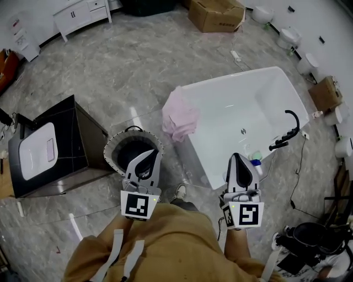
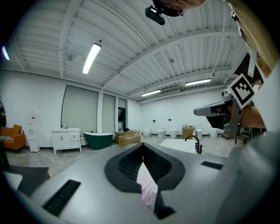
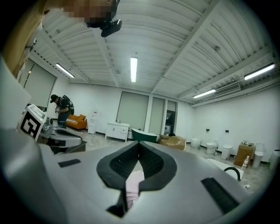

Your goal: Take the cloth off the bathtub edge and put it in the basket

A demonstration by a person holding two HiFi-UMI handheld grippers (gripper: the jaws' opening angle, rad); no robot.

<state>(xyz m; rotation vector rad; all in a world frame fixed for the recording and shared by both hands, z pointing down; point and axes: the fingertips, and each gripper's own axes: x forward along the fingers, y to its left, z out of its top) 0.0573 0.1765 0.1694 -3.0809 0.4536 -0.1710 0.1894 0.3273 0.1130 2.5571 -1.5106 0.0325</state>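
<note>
A pink cloth (image 1: pixel 179 118) hangs bunched over the near left end of the white bathtub (image 1: pixel 242 104). To its lower left a round basket (image 1: pixel 113 144) with a dark inside stands on the floor. My left gripper (image 1: pixel 150 156) is held over the basket's near rim, jaws shut and empty. Over the tub's near edge is my right gripper (image 1: pixel 237 158), also shut and empty. In the left gripper view the jaws (image 2: pixel 142 146) meet at the tip, and the cloth (image 2: pixel 146 186) shows beyond the slit. The right gripper (image 3: pixel 139 145) looks the same, with the cloth (image 3: pixel 133 183) below it.
A dark cabinet (image 1: pixel 83 132) with a white lid on top stands left of the basket. A black faucet (image 1: pixel 288 131) rises at the tub's right side. A cardboard box (image 1: pixel 216 14), a white vanity (image 1: pixel 83 12) and several toilets line the far walls. A person (image 3: pixel 60 109) stands far off.
</note>
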